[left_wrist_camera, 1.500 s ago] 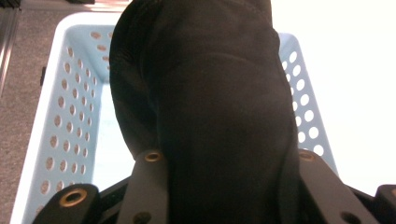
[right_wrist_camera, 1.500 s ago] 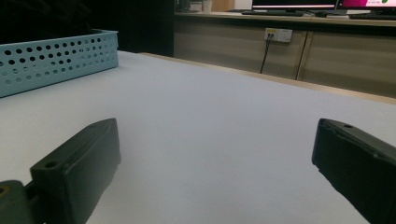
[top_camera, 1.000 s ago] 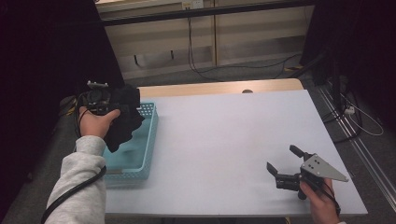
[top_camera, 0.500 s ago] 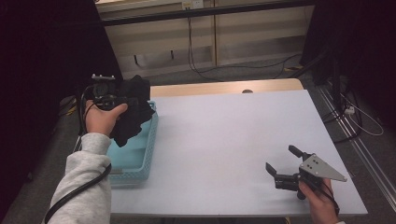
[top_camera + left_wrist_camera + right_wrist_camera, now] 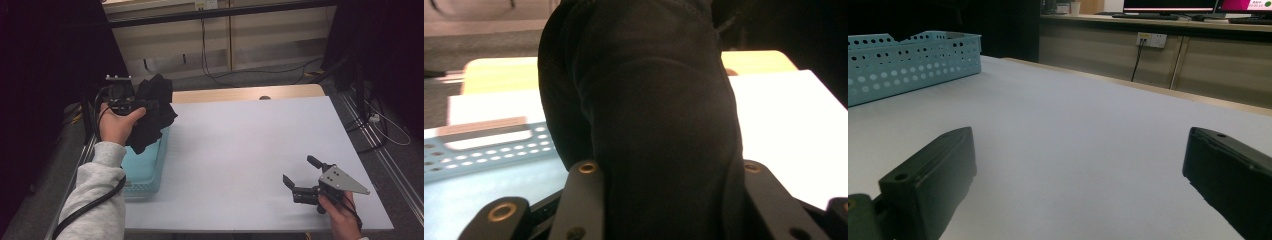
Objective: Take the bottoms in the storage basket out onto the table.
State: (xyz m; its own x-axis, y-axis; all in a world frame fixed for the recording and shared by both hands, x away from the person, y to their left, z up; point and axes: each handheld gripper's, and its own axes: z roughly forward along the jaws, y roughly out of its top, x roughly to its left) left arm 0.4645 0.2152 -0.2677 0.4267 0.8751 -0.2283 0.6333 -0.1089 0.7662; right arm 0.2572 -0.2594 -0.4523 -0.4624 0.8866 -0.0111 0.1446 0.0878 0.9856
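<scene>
A bunched black cloth (image 5: 152,112) hangs above the light blue basket (image 5: 145,170) at the table's left edge. My left gripper (image 5: 150,106) is shut on the cloth and holds it off the basket. In the left gripper view the black cloth (image 5: 654,110) bulges between both jaws and hides their tips. Near the table's front right corner my right gripper (image 5: 302,172) rests low over the white tabletop (image 5: 240,150), open, with nothing between its fingers. The right gripper view shows its two black fingers (image 5: 933,175) spread wide over bare table.
The basket (image 5: 903,60) stands far off to the left in the right gripper view. Behind the table runs a wooden strip (image 5: 240,93), then cabinets with cables (image 5: 210,55) on the floor. Dark curtains flank both sides.
My left gripper has lifted the black cloth up and to the right, out of the basket. The right gripper has stayed where it was.
</scene>
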